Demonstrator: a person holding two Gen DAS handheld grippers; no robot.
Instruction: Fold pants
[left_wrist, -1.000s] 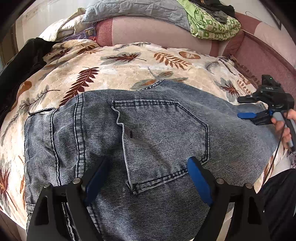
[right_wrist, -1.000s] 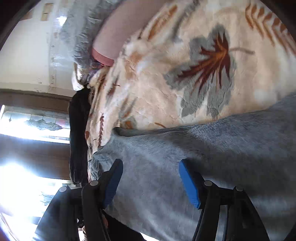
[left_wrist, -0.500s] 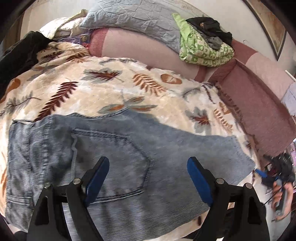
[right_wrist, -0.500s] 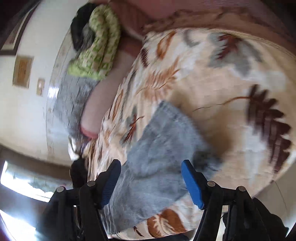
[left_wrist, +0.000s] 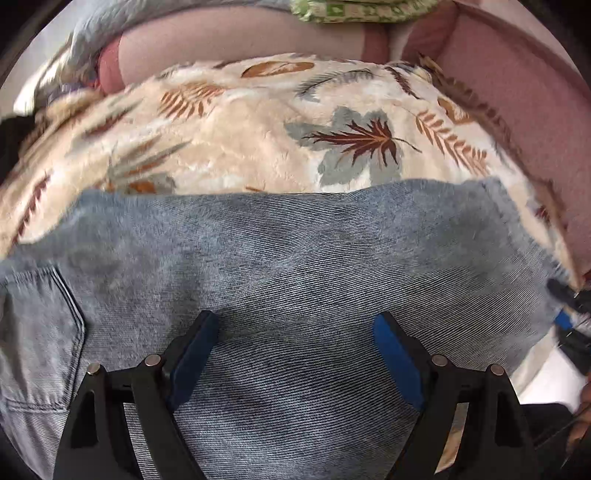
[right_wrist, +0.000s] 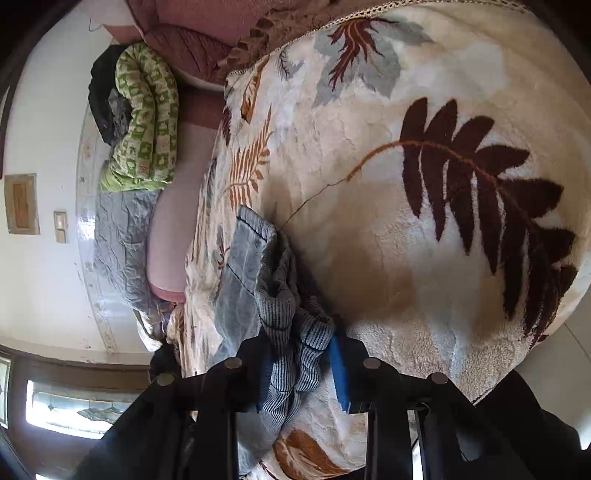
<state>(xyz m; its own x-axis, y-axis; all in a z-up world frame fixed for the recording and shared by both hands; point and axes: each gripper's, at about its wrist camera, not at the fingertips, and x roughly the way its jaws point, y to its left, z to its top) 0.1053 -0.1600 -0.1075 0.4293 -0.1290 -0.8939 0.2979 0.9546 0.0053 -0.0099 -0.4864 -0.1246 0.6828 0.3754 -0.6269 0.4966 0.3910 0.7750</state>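
Grey-blue denim pants (left_wrist: 295, 266) lie flat across a leaf-patterned blanket (left_wrist: 258, 140), a back pocket at the far left. My left gripper (left_wrist: 291, 350) is open and hovers over the middle of the leg, holding nothing. My right gripper (right_wrist: 301, 373) is shut on the bunched leg end of the pants (right_wrist: 280, 306) at the blanket's edge (right_wrist: 424, 258). It also shows at the right edge of the left wrist view (left_wrist: 569, 317).
A pink bed surface (left_wrist: 517, 110) runs behind and to the right of the blanket. A green patterned quilt (right_wrist: 147, 118), dark clothes (right_wrist: 101, 99) and a grey pillow (right_wrist: 118, 236) are piled at the head. A window (right_wrist: 66, 413) is at the lower left.
My right gripper has closed on the end of the pants leg. My left gripper has moved right along the pants, from the pocket to the leg, and stays open.
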